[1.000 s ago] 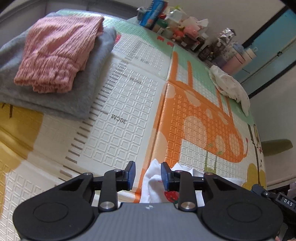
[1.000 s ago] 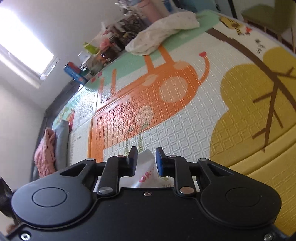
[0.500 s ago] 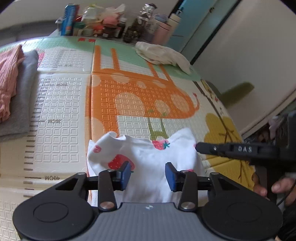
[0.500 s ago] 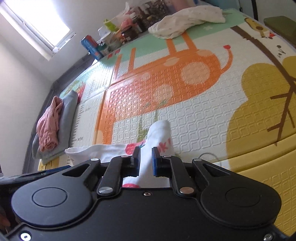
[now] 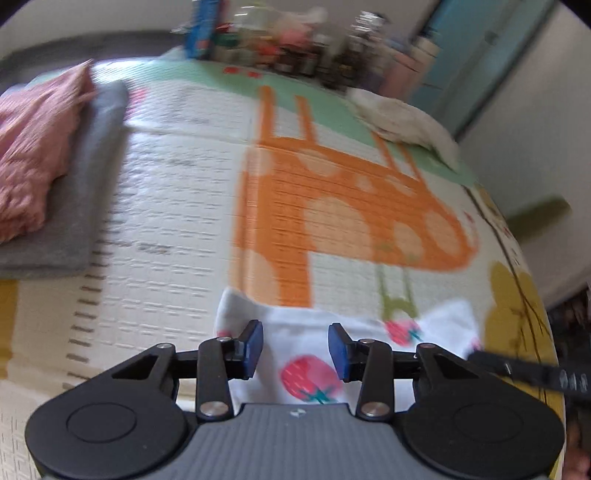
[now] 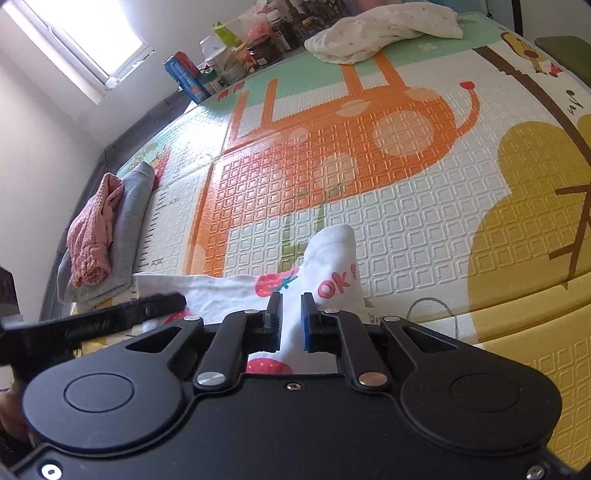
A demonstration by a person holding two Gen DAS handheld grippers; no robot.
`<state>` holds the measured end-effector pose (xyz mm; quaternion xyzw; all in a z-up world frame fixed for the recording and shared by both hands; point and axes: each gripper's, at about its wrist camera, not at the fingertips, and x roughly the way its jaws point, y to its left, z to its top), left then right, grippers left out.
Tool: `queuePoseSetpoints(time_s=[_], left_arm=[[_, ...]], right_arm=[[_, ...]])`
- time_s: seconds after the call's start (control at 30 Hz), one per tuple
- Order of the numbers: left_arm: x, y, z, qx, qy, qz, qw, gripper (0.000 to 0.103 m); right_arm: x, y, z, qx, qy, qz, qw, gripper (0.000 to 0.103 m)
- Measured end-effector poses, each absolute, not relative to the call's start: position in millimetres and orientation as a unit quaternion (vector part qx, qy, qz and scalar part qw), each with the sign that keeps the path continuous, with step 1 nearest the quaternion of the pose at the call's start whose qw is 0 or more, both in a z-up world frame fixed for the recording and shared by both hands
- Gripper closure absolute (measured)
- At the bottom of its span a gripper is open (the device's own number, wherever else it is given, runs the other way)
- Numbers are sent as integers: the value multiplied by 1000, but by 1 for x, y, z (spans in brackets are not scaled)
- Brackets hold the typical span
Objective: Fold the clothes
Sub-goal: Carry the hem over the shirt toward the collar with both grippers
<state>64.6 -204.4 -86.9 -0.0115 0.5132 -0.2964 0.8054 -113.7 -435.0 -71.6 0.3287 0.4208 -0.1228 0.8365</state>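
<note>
A padded play mat (image 6: 424, 206), embossed in small squares and printed with an orange giraffe, carried a folded grey garment (image 6: 129, 221) with a crinkled pink one (image 6: 92, 240) on top at its far left, and a rumpled cream cloth (image 6: 380, 33) near the cluttered far edge. At the near edge lay the white strawberry-print garment (image 5: 306, 343), now spread flat on the mat where a second earlier only a bunched corner showed. The right claw (image 6: 291, 317) had just been closing and pinched a raised fold of it, while the left claw (image 5: 295, 349) stood spread above it, pads clear of the fabric.
</note>
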Motion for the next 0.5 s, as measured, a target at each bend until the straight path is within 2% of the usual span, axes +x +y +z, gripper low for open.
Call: queuePoseSetpoints(time_s=[0.5], left_arm=[[46, -155, -78, -3, 521, -288, 804, 55]], right_arm=[[-144, -442, -68, 328, 434, -142, 827, 91]])
